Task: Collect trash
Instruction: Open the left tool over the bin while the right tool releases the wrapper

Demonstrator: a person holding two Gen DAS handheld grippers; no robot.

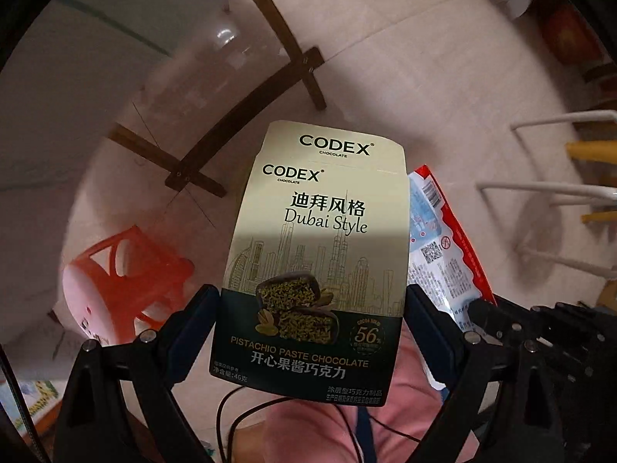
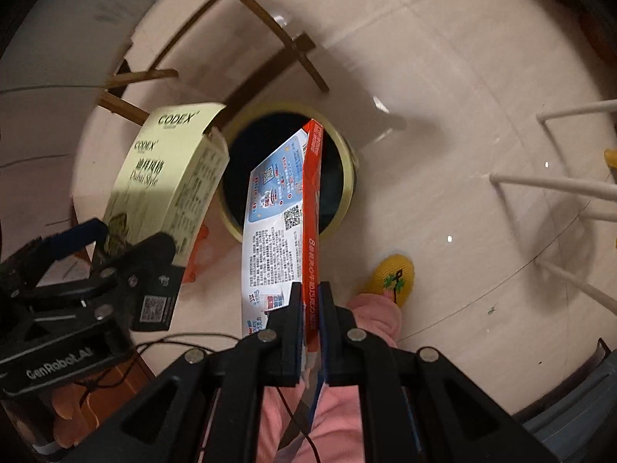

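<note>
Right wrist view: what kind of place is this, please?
Probably a room in a home. A tiled floor carries a round trash bin, wooden table legs and a red plastic stool, and a foot wears a yellow knitted slipper.

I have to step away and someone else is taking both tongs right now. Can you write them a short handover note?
Left tongs: shut on the chocolate box, gripped by its side edges.
Right tongs: shut on the flat red and blue packet, held edge-on.
Both pieces hang above the floor, the packet lined up over the open trash bin, the box just beside it.
Done: both items picked up.
Left: release each into the bin; nothing is dropped yet.
</note>
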